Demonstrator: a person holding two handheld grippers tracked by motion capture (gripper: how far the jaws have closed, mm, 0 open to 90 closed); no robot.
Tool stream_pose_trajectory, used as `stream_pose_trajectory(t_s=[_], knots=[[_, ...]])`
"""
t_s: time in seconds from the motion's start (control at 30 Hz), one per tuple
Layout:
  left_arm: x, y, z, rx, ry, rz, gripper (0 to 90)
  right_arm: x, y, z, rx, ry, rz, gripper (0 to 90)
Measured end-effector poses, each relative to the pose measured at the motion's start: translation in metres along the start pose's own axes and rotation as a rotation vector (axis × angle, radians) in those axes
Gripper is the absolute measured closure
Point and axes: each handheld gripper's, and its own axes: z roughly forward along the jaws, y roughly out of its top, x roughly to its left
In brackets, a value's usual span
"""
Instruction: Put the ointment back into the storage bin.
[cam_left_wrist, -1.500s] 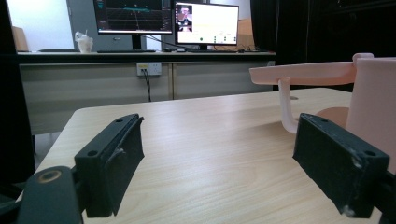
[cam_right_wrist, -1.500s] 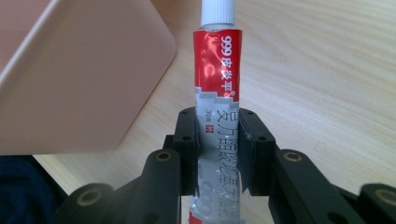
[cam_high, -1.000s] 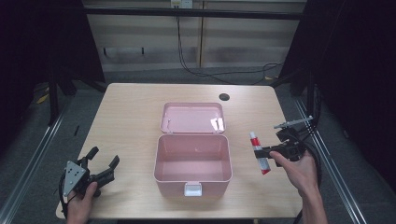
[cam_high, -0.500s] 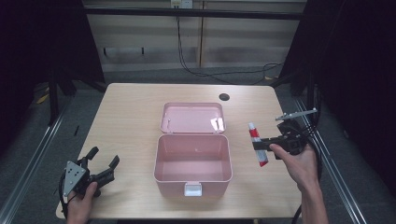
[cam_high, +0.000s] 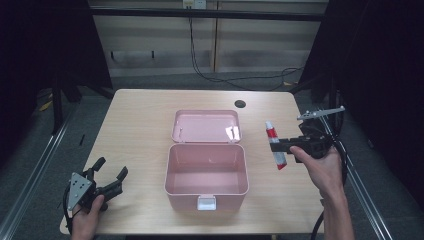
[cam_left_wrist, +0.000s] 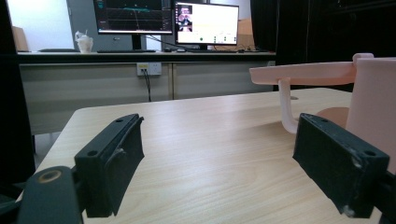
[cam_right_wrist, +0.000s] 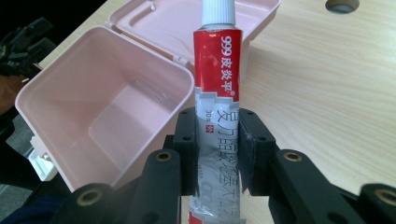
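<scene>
A pink box (cam_high: 206, 169) stands open and empty in the middle of the table, its lid (cam_high: 206, 126) laid back. My right gripper (cam_high: 276, 146) is shut on a red, white and silver tube (cam_high: 274, 144) and holds it in the air just right of the box. In the right gripper view the tube (cam_right_wrist: 217, 70) stands between the jaws, white cap up, with the box's hollow (cam_right_wrist: 107, 107) to its left. My left gripper (cam_high: 111, 176) rests open at the table's front left corner; in the left gripper view its fingers (cam_left_wrist: 115, 156) are wide apart, with nothing between them.
A round cable hole (cam_high: 240, 104) sits in the table (cam_high: 135, 125) behind the box. Monitors (cam_left_wrist: 205, 23) stand on a desk beyond the table in the left gripper view. Bare tabletop lies left of the box. Dark frames flank the table.
My right gripper has lifted the tube and carried it left and a little away, closer to the box. The left gripper has stayed put.
</scene>
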Motion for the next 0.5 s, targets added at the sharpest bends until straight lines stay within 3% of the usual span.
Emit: stream_pose_trajectory(t_s=[0.3, 0.5], knots=[[0.000, 0.000, 0.000, 0.000, -0.003, 0.004, 15.7, 0.014, 0.018, 0.002, -0.009, 0.022, -0.038, 71.5], [0.000, 0.000, 0.000, -0.001, -0.003, 0.000, 15.7, 0.020, 0.029, 0.016, 0.014, 0.054, -0.066, 71.5]])
